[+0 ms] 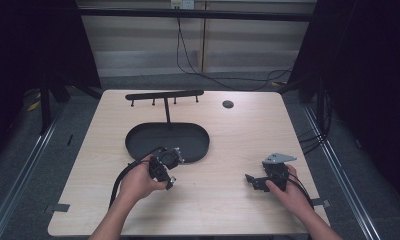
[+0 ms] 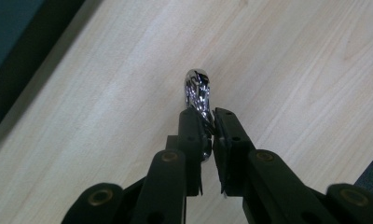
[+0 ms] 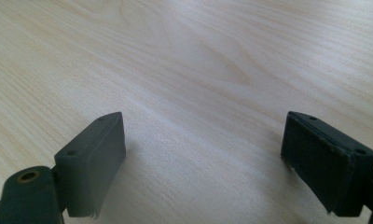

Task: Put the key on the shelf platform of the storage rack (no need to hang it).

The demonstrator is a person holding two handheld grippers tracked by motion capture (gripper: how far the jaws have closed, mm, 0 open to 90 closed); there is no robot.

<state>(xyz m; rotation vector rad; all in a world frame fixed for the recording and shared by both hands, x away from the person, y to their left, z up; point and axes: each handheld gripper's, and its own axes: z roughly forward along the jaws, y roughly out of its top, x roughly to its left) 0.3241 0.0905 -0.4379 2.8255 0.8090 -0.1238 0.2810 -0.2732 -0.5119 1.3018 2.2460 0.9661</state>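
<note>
Left tongs (image 2: pixel 208 123) clenched on shiny metal piece (image 2: pixel 197 91), mid-frame over bare bench (image 2: pixel 105 116). Right tongs (image 3: pixel 203 163) released, idle lower right. Next, probably: carry to black tray (image 1: pixel 138 142), hanging rack (image 1: pixel 164 95) behind.

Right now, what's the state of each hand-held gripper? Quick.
Left hand-held gripper: closed on a small shiny metal piece, just above the table.
Right hand-held gripper: open, holding nothing, low over the bare table.
</note>
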